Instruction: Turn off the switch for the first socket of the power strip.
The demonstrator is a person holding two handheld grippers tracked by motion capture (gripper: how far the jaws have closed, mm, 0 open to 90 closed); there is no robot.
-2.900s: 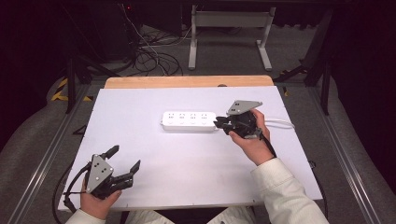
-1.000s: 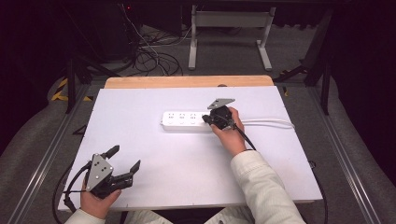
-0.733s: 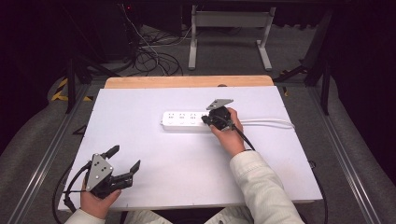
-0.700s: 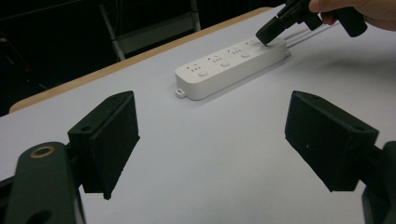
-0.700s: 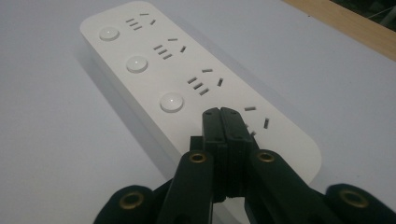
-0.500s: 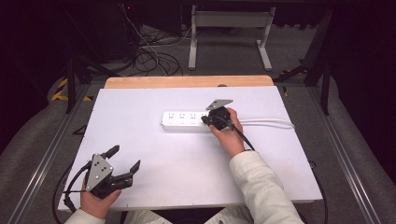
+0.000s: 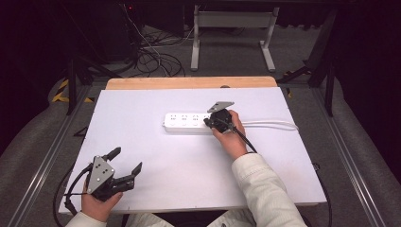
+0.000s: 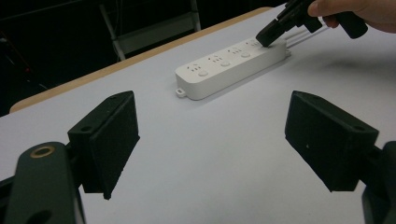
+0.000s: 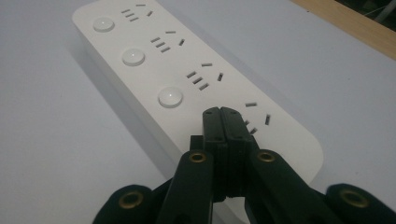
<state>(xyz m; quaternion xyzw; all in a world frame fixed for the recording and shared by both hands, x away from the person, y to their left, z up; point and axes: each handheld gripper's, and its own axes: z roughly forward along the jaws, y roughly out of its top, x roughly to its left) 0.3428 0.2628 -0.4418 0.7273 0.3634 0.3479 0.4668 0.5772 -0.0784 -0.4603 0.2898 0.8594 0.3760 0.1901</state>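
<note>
A white power strip (image 7: 184, 122) lies across the middle of the white table (image 7: 189, 161), its cable (image 7: 274, 124) running off to the right. My right gripper (image 7: 208, 122) is shut, its tips down on the top of the strip's right end. In the right gripper view the closed tips (image 9: 220, 112) rest on the power strip (image 9: 154, 60) in line with its three round buttons, beside the last socket. My left gripper (image 7: 126, 161) is open over the near left corner, with nothing between its jaws. The left gripper view looks across at the power strip (image 8: 229, 67) and the right gripper (image 8: 266, 39).
A wooden strip (image 7: 189, 82) runs along the table's far edge. Beyond it are tangled floor cables (image 7: 151, 52) and a metal stand (image 7: 231, 38). Metal rails (image 7: 42, 161) flank the table.
Since the oldest frame my right gripper has moved left from beside the strip onto its right end. Over the last second nothing has moved. The left gripper has stayed put.
</note>
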